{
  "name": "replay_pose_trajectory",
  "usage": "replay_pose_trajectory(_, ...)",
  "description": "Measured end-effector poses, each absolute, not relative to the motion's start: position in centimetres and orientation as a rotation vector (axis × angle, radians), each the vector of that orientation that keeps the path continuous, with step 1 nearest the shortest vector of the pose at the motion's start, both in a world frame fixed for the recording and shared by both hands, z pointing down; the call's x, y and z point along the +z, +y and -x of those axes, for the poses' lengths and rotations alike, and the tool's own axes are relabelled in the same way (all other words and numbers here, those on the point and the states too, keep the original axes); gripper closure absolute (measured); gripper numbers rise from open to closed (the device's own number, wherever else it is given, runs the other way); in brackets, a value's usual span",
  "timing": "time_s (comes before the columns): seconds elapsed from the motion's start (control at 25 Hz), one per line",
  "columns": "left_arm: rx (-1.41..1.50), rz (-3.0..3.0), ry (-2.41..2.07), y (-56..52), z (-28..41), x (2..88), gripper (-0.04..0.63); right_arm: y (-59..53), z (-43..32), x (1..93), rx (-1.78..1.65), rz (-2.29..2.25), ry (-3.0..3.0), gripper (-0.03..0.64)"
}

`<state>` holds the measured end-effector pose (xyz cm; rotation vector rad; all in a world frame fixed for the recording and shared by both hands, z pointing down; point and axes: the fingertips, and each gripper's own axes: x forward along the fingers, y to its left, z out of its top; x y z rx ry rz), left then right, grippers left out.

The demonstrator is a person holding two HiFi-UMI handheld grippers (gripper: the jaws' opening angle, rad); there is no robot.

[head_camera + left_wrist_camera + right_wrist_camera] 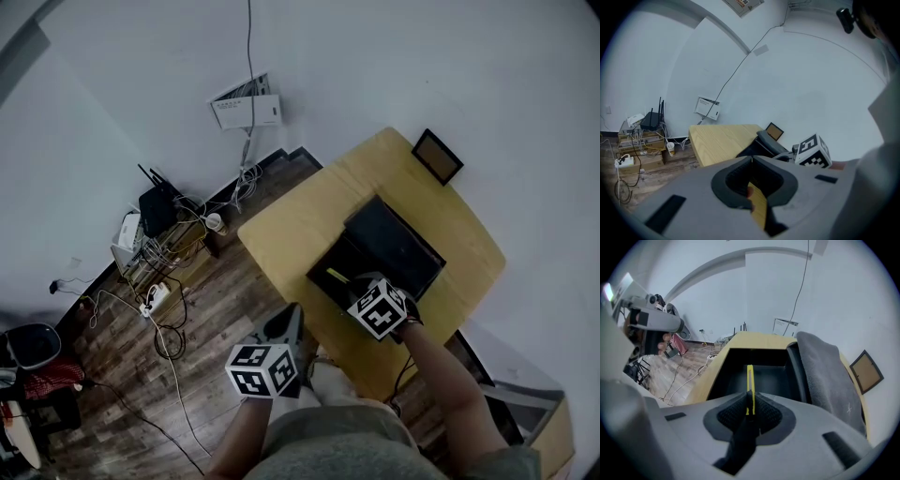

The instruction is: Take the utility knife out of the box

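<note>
I count from the left side across. On the wood floor [216, 309], at about nine o'clock in the head view, I see one black router [157, 202] with two thin sticks on top. Near it are one white power strip [153, 298] and one small cup [215, 222], with cords lying around them. One white wall box [246, 111] hangs at eleven o'clock.

Next is my left claw [293, 317], down at six o'clock, just beside the near edge of the table [300, 220]. It carries one marker cube [262, 370]. In the left gripper view its two jaws are pressed together with nothing between them, so this claw is clenched and empty.

There is one yellow wood table. One black box [323, 279] sits on it near the middle of the picture. The box is open. Its one lid [398, 242] lies back on the two o'clock side.

My right claw [361, 284] has one marker cube too [380, 309]. It reaches into the box from five o'clock. In the right gripper view its two jaws are squeezed onto one thin yellow utility knife [750, 378]. The knife sticks out of the jaws toward twelve o'clock, over the dark inside of the box. I cannot tell if it touches the bottom.

Last, at one o'clock, one small dark frame [437, 156] lies on the far corner of the table, well apart from the box.
</note>
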<state>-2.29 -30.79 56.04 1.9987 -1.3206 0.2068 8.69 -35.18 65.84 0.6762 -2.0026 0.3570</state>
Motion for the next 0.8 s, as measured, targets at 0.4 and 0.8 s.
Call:
replay_pose_trajectory(0.4,0.191,-2.093,-1.245,-27.8,2.1,53.8,0.592,-32.3,-9.0,60.4,0.326,-0.904,-2.031,0.574)
replay_pose_trajectory(0.8,0.172,-2.197,-1.167,-23.1,2.5,51.3,0.592,-26.4,-8.8,55.2,0.337,-1.180,-2.076,0.574)
